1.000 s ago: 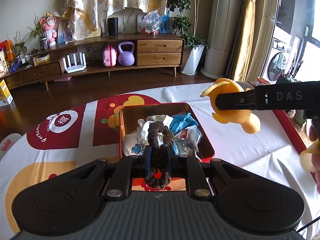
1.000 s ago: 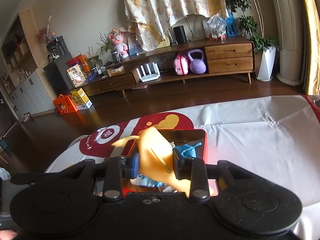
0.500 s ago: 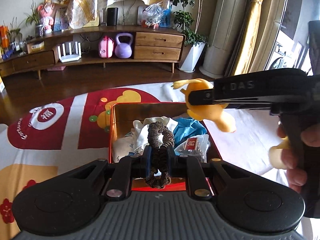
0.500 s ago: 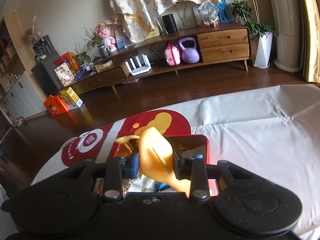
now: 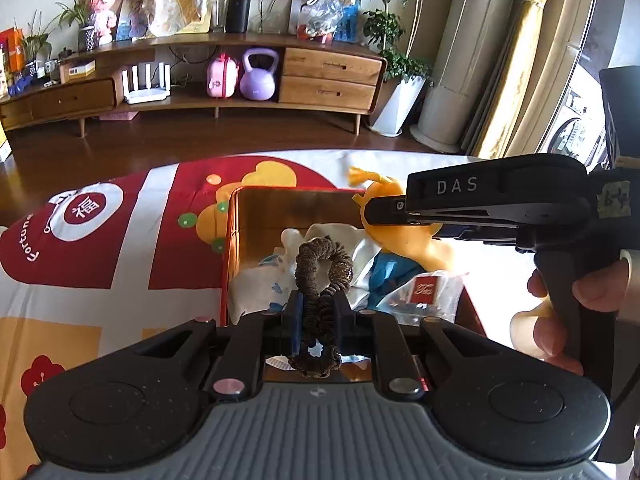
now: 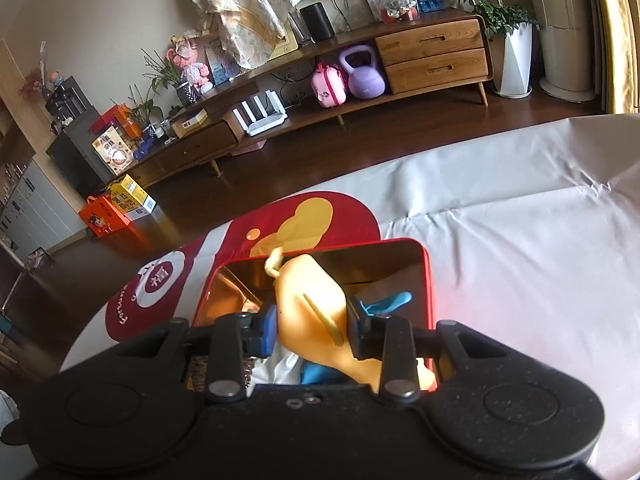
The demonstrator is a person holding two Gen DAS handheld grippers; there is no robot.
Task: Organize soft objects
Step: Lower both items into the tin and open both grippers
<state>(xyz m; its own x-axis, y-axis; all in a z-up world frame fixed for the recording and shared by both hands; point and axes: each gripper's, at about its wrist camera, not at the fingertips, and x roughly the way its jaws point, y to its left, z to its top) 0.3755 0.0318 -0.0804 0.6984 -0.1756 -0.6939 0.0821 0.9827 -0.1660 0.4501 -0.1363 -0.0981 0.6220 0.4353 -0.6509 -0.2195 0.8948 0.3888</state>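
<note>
A red tin box (image 5: 230,240) (image 6: 424,264) with a coppery inside sits on the printed tablecloth. White cloth (image 5: 256,280), a blue glove (image 5: 386,276) and a clear packet (image 5: 424,292) lie inside. My left gripper (image 5: 318,312) is shut on a brown hair scrunchie (image 5: 322,264), held just above the box's near end. My right gripper (image 6: 310,322) is shut on a yellow rubber toy (image 6: 310,300) (image 5: 394,216), which hangs over the box's right side. The right gripper's body (image 5: 496,200) reaches in from the right in the left wrist view.
A person's hand (image 5: 560,320) grips the right tool's handle. The tablecloth (image 6: 520,240) spreads white to the right, red and yellow to the left. Beyond the table are a dark wood floor and a long wooden sideboard (image 5: 328,76).
Both grippers have come down and closer over the box. The yellow toy has moved leftward, from beside the box's right edge to above its inside. The scrunchie stays gripped.
</note>
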